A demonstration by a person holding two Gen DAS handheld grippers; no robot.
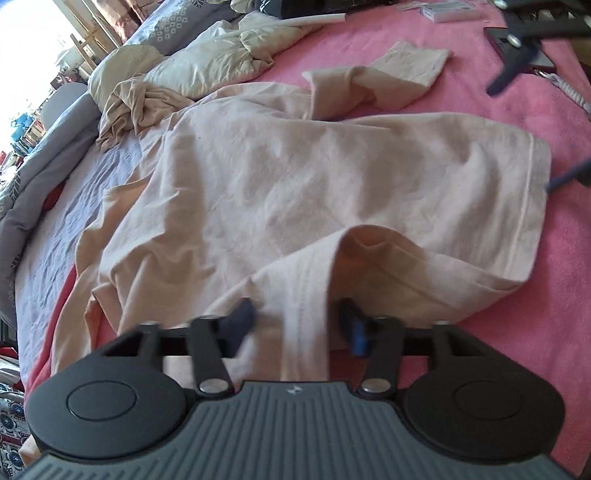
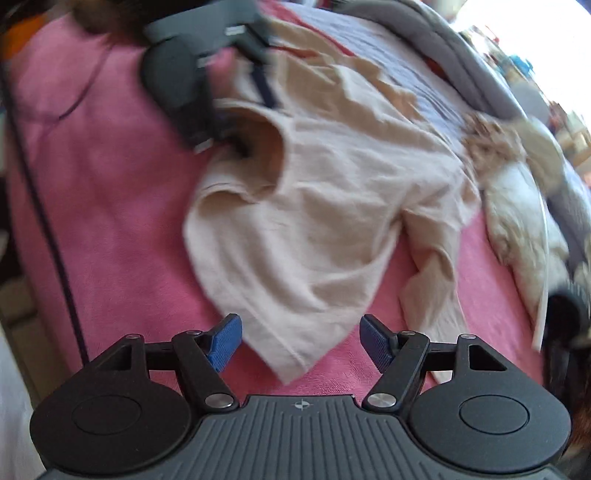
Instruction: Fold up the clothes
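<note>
A pale peach shirt lies spread and wrinkled on a pink blanket. My left gripper has its jaws apart, with a raised fold of the shirt's edge draped between the blue pads. In the right wrist view the same shirt lies ahead, its near corner reaching between the fingers. My right gripper is open and holds nothing, with blue pads wide apart. The left gripper shows blurred at the shirt's far edge in that view.
A cream duvet and a crumpled tan garment lie at the far side. A grey-lilac sheet covers the left part of the bed. A dark device and white boxes sit at the far right.
</note>
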